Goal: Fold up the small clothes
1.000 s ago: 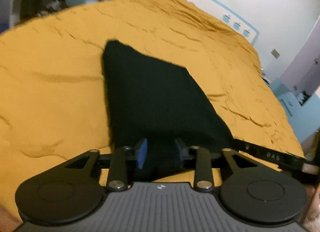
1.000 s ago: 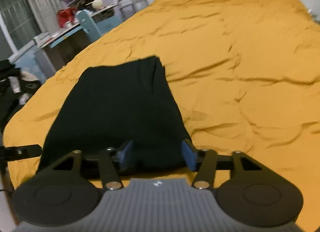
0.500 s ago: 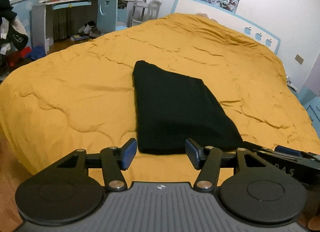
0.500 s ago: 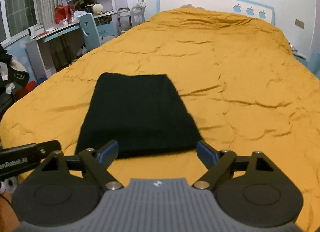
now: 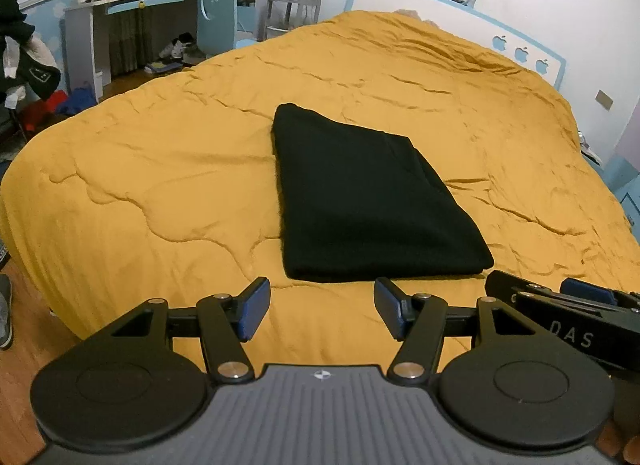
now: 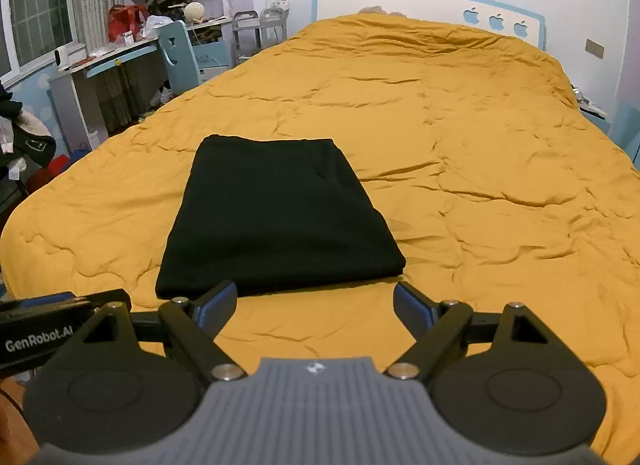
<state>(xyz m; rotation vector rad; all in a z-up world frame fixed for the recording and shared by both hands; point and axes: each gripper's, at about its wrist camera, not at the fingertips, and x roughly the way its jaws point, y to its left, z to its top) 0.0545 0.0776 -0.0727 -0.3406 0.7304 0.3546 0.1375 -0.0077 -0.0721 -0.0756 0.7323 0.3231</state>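
A black garment (image 5: 368, 201) lies folded into a flat, neat rectangle on the orange bed cover; it also shows in the right wrist view (image 6: 276, 217). My left gripper (image 5: 320, 311) is open and empty, held back from the garment's near edge. My right gripper (image 6: 316, 305) is open and empty, also just short of the near edge. The right gripper's body (image 5: 576, 313) shows at the right of the left wrist view, and the left gripper's body (image 6: 48, 325) at the left of the right wrist view.
The orange quilted bed cover (image 6: 460, 145) fills most of both views. A headboard (image 6: 432, 5) stands at the far end. A desk and blue chair (image 5: 212, 17) with clutter stand left of the bed. Wooden floor (image 5: 24, 345) shows at the bed's near-left corner.
Both grippers have let go of the black garment, opened and pulled back and up from it. The garment now lies flat and folded on the bed.
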